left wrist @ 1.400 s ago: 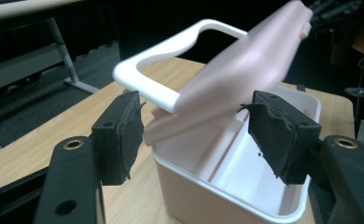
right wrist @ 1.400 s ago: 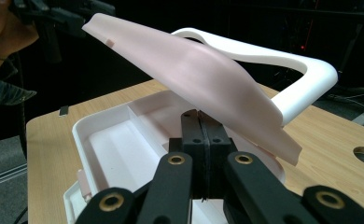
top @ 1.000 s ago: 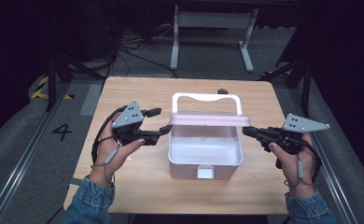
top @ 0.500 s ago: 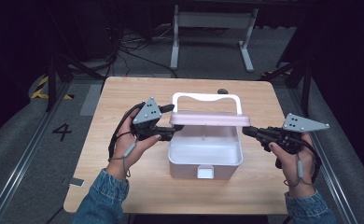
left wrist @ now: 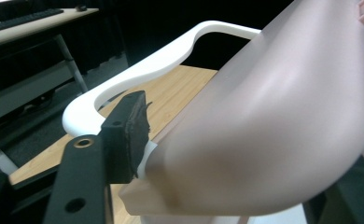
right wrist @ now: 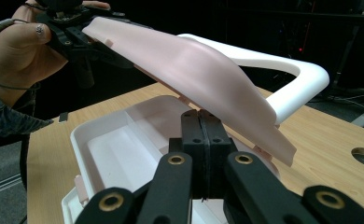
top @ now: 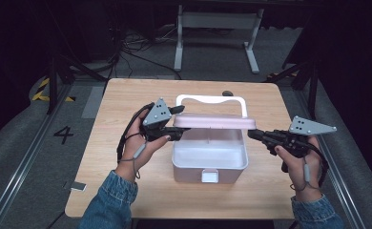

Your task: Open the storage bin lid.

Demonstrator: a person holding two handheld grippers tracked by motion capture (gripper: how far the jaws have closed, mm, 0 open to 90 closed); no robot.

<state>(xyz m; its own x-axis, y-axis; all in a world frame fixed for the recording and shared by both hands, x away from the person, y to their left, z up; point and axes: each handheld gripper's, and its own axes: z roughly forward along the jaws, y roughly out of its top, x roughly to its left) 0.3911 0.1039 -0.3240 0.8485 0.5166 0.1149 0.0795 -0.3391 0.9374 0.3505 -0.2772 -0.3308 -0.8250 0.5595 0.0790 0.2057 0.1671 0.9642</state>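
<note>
the pink lid point(top: 215, 122) of the white box point(top: 210, 157) at the table's point(top: 127, 186) middle is half raised over the open tray, the white handle point(top: 211, 100) behind it. since a second ago the left gripper point(top: 178, 128) has moved in from the left and now brackets the lid's left end, jaws parted around it; contact cannot be confirmed. the right gripper point(right wrist: 201, 154) sits beside the lid's right end, jaws pressed together, empty. judgement: lid handling has begun. legible writing: a "4" point(top: 63, 134) on the floor, left.
</note>
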